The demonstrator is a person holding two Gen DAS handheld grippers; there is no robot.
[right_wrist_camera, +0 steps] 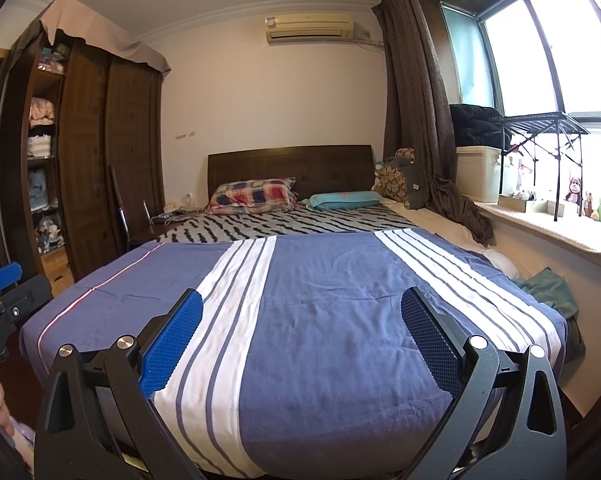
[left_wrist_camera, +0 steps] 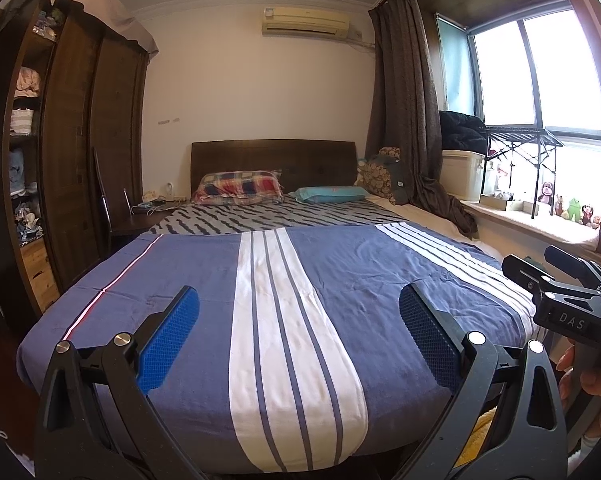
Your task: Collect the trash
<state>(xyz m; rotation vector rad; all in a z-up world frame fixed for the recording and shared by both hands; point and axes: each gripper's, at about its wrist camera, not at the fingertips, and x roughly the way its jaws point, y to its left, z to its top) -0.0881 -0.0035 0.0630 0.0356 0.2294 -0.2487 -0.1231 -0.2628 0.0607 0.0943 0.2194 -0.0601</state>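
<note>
Left gripper (left_wrist_camera: 299, 292): spread wide, nothing between the blue pads, poised above the foot of the bed (left_wrist_camera: 380, 264). Right gripper (right_wrist_camera: 302, 294): equally wide, equally empty, just beside the left one and on the window side of the bed's foot. Both aimed along the bed's length toward the headboard (left_wrist_camera: 272, 156).

No plain trash anywhere on the bed: only the striped blue blanket (right_wrist_camera: 320, 280), smooth and bare, and two pillows at the head.

Likeliest candidate, as a judgement only: the small clutter (left_wrist_camera: 152, 202) on the nightstand (left_wrist_camera: 140, 222), off the bed's head-end corner on the wardrobe side. Too small to tell whether it is rubbish or cables and oddments. Lies ahead and to the left of both grippers, well apart from each, a full bed-length away. Nearer the left gripper, so probably that hand's reach, and only after walking along the wardrobe side of the bed.

Second candidate: a crumpled green cloth (right_wrist_camera: 548, 284) off the bed's window-side edge near the foot, close to the right gripper. Looks like fabric, not litter.
</note>
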